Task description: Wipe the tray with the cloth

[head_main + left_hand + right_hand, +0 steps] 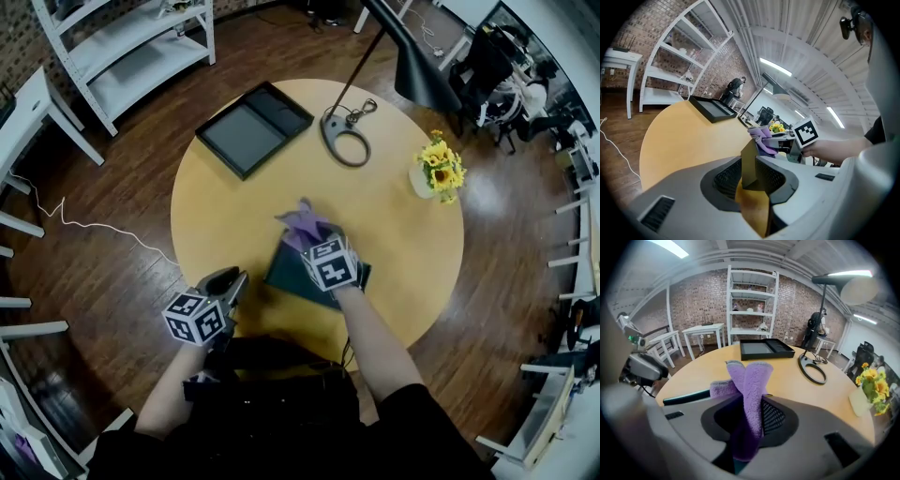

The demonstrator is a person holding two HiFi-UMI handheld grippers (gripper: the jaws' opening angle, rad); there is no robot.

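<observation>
Purple cloth [751, 380], clamped in right gripper [749, 416], free end toward table [394, 225] middle.
Dark tray [281, 272] beneath, lying crosswise; edge pinched in left gripper [232, 281].

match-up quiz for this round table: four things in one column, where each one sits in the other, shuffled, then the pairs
Things:
1. purple fluffy cloth
2. black rectangular tray
3. yellow flowers in a small white vase
4. black ring-shaped lamp base

Places, as the head view shows them:
a. far left part of the round yellow wooden table
b. near the table's right edge
c. pinched between the jaws of the right gripper
d. far side of the table, just right of the black tray

Pairs: 1-c, 2-a, 3-b, 4-d
</observation>
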